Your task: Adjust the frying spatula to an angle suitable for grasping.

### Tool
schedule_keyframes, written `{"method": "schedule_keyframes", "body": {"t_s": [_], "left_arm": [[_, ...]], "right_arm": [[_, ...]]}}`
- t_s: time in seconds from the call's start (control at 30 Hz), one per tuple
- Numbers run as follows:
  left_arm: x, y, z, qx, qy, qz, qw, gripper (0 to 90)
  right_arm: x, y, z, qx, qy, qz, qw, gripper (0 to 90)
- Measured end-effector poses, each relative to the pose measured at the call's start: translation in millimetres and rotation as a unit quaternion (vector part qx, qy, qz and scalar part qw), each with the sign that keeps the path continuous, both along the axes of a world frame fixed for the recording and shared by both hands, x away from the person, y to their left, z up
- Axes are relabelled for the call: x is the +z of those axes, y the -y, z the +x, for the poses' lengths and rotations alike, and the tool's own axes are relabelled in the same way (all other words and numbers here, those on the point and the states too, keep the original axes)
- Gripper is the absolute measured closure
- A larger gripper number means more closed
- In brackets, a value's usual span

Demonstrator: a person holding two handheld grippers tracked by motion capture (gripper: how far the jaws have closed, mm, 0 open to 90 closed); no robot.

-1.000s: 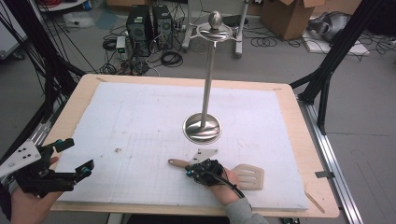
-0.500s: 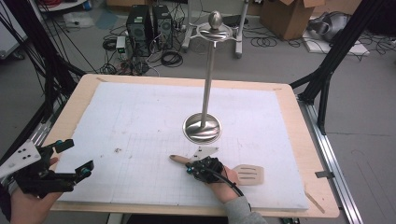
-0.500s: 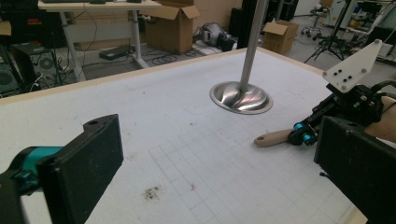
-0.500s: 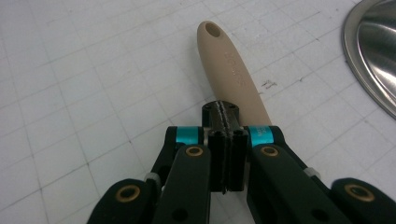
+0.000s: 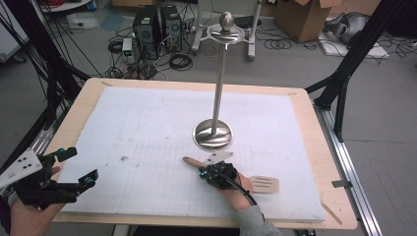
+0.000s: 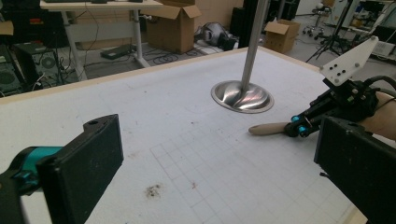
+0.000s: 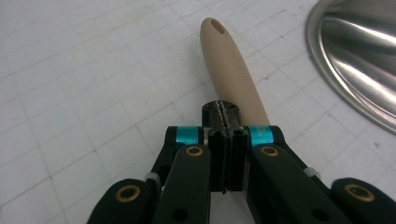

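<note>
White gridded mat [image 5: 147, 147] covers a wooden table [image 5: 322, 162], with cluttered lab floor behind. Nearest edge: left gripper [image 5: 66, 169] sits at the mat's front-left corner in the person's left hand [image 5: 27, 219], jaws spread wide with bare mat between them; the left gripper view shows both black pads apart and a small dark speck [image 6: 152, 190] on the grid. Right gripper [image 5: 202, 173] lies low on the mat front-centre, jaws pressed together pad to pad; the right gripper view shows nothing pinched between them. Wooden spatula [image 5: 263, 184] lies flat on the mat under that gripper, slotted blade to the right of the right hand [image 5: 236, 189], handle tip poking out left. Its handle [image 7: 233, 70] runs just beside the closed jaws. Past it, the steel stand [image 5: 213, 133] is upright, with its round base near the handle tip. Far back: PC towers [image 5: 157, 27], cables, cardboard boxes
</note>
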State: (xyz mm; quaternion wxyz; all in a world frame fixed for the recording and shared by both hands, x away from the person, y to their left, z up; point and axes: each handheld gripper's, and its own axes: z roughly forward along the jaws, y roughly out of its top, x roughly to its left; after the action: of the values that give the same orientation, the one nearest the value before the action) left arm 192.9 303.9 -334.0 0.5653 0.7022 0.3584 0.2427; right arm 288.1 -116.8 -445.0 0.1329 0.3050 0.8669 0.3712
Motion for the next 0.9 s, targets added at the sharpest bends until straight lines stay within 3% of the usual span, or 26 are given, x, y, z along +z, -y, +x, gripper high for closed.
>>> {"method": "schedule_keyframes", "body": {"t_s": [0.53, 0.8, 0.87, 0.9], "left_arm": [[-0.9, 0.3, 0.2, 0.001, -0.001, 0.000, 1.0000, 1.8], [-1.2, 0.9, 0.8, 0.000, -0.002, 0.001, 1.0000, 1.8], [-1.5, 1.2, 1.6, 0.000, -0.003, 0.002, 1.0000, 1.8], [-1.5, 1.4, 2.0, 0.000, -0.004, 0.001, 1.0000, 1.8]], "right_arm": [[-0.2, 13.4, 8.5, -0.051, -0.004, 0.004, 0.9987, 90.0], [0.0, 15.1, 8.6, -0.064, -0.004, 0.005, 0.9980, 90.0], [2.0, 18.1, 8.3, -0.064, -0.007, 0.014, 0.9978, 90.0], [4.7, 21.1, 7.9, -0.065, -0.008, 0.032, 0.9974, 90.0]]}}
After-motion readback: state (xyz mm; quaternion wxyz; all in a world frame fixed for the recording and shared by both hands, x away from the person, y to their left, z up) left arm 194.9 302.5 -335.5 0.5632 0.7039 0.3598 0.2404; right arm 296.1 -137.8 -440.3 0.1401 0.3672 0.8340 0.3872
